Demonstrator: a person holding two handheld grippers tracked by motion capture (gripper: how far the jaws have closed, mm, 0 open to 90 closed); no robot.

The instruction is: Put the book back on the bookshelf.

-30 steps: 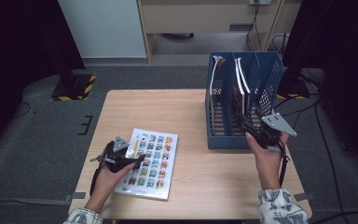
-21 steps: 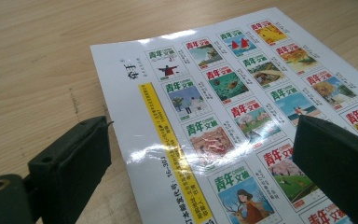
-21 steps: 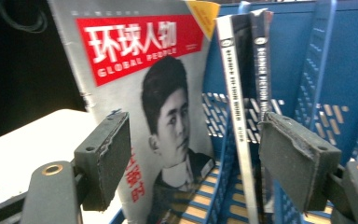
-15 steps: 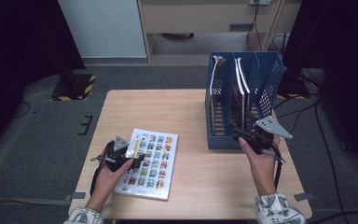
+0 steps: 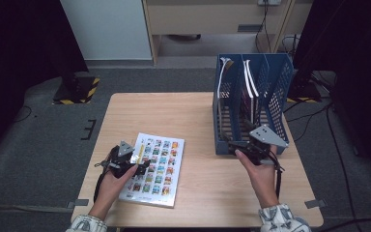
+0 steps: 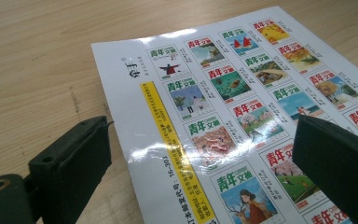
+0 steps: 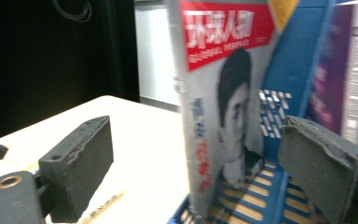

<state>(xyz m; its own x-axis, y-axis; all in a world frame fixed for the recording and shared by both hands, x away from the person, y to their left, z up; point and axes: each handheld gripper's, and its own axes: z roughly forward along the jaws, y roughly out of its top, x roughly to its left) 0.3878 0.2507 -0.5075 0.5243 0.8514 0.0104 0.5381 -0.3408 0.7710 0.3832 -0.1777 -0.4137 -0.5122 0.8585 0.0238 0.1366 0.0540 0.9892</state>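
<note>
Since the earlier frames, our right gripper point(image 5: 235, 146) had drawn back toward us from the blue file rack point(image 5: 276, 87) at the table's right, its jaws just opening, now wide apart and empty. Magazines stood upright in the rack's slots; one with a red masthead point(image 7: 223, 93) stood before the jaws. Our left gripper point(image 5: 137, 166), jaws apart, hovered over the flat magazine point(image 5: 157, 166) lying near left. We judged one filing finished; next, gripping this flat magazine's edge to lift it.

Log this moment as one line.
left gripper: open over magazine | right gripper: jaws just opening, empty, at blue rack
</note>
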